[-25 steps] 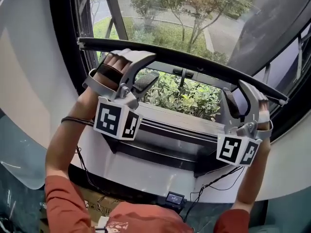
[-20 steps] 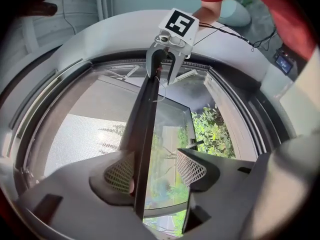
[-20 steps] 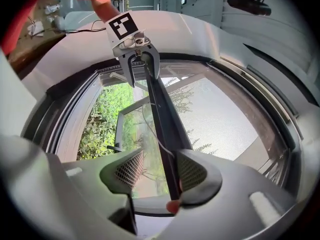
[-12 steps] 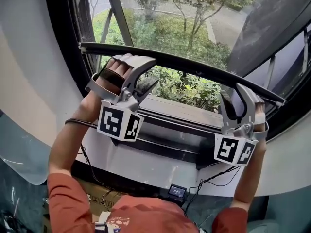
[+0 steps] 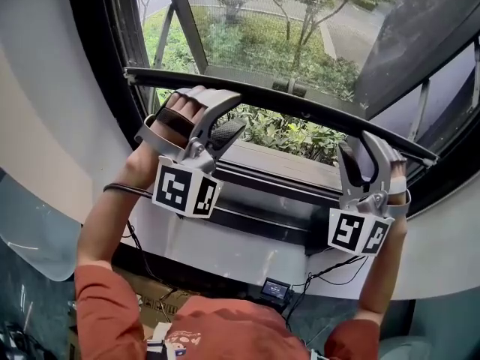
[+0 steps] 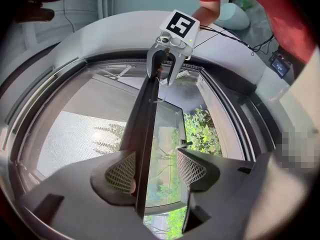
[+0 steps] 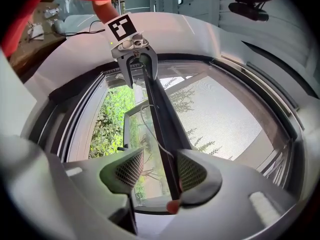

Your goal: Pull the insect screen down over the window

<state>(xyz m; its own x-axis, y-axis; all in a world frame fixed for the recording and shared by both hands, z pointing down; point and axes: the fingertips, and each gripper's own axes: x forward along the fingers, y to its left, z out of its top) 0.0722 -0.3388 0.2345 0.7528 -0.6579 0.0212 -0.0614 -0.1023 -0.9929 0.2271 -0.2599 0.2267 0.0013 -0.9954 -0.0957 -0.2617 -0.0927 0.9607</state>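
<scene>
Left gripper (image 5: 225, 115) (image 6: 157, 171) sits near the left end of the insect screen's pull bar (image 5: 300, 105) (image 6: 145, 119) (image 7: 162, 114). We read its jaws as wide apart: the bar runs between them and touches one pad only, with a gap to the other. We note the screen mesh (image 5: 262, 36) above the bar and shrubs (image 5: 292, 133) showing below it. Right gripper (image 5: 367, 152) (image 7: 160, 171) sits near the bar's right end, its jaws equally wide, with the bar against one pad and clear of the other.

insect screen's (image 5: 300, 28) dark bottom bar (image 5: 277, 102) hangs tilted, partway down the window (image 5: 285, 137).
</scene>
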